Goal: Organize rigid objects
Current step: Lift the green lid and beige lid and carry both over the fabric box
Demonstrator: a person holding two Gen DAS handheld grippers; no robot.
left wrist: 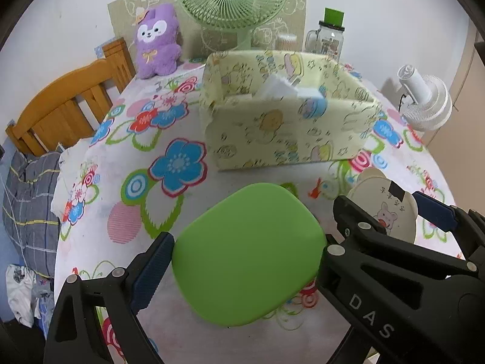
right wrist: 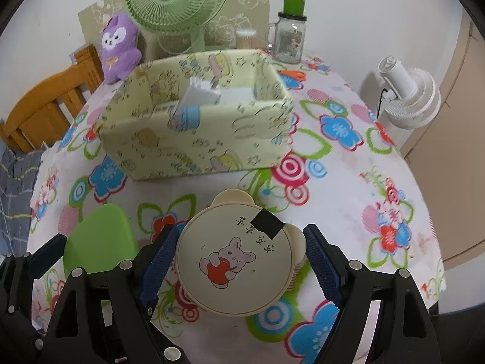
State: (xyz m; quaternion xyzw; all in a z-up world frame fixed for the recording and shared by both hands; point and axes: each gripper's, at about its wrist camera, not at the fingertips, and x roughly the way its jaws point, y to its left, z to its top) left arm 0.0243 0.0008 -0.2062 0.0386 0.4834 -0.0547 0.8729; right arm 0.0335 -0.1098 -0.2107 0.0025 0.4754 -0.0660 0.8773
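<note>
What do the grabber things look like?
Each hand-held gripper, left and right, is black plastic with triangular cut-outs and round silver screw heads. The fingers carry ridged dark-blue pads. In the left wrist view, white letters "DAS" mark the arm seen at the right. No cables or sleeves show.

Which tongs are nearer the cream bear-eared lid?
Right. The right tongs straddle the cream bear-eared lid, one finger on each side. The left tongs straddle the green box beside it.
</note>
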